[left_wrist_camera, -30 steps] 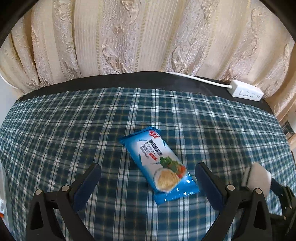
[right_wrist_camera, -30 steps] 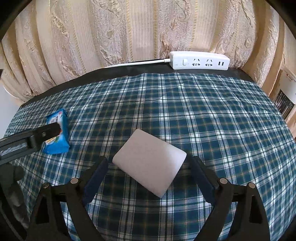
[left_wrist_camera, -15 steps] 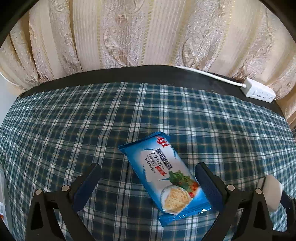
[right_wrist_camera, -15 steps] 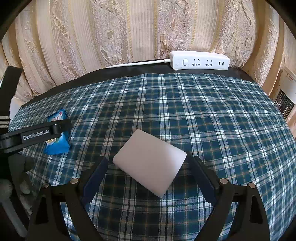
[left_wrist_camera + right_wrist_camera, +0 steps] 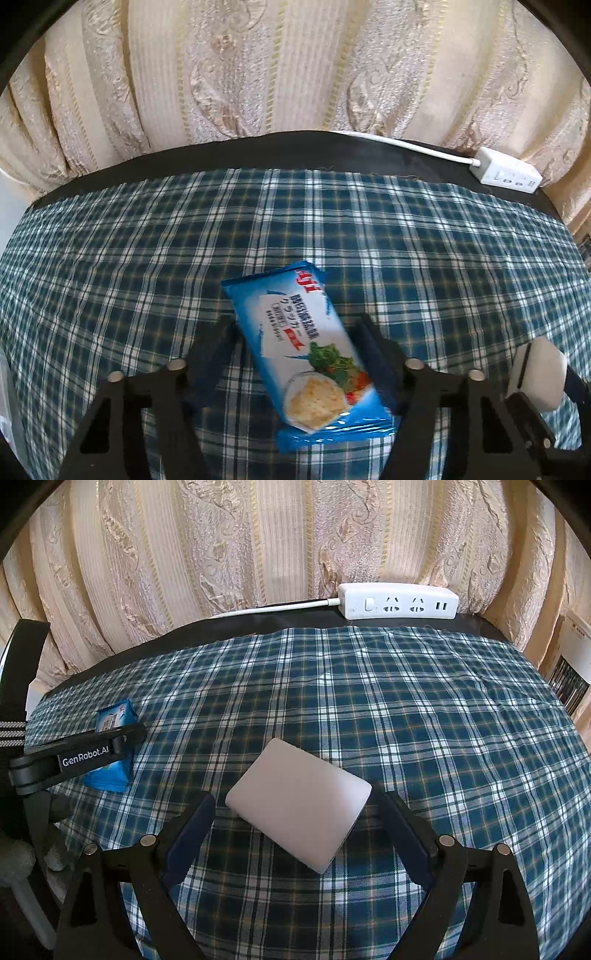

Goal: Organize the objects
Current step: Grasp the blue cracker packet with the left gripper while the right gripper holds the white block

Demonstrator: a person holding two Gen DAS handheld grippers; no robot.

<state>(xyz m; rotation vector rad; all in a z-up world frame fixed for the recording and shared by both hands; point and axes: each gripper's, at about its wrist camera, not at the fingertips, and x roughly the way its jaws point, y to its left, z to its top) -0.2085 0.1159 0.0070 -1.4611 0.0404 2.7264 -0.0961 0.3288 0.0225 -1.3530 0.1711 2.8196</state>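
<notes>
A blue cracker packet (image 5: 310, 354) lies on the blue plaid tablecloth (image 5: 147, 258). My left gripper (image 5: 295, 332) straddles it, its fingers close on both sides; I cannot tell whether they touch it. The packet (image 5: 110, 749) and the left gripper (image 5: 74, 757) also show in the right wrist view. A white rounded block (image 5: 299, 801) lies between the open fingers of my right gripper (image 5: 299, 827), with gaps on both sides. The block also shows at the right edge of the left wrist view (image 5: 539, 373).
A white power strip (image 5: 399, 605) with its cable lies on the dark table edge at the back, against a cream patterned curtain (image 5: 258, 546). Shelving or boxes (image 5: 569, 664) stand beyond the table's right side.
My left gripper has moved forward over the cracker packet and its fingers have narrowed around it. The right gripper and the white block have not moved.
</notes>
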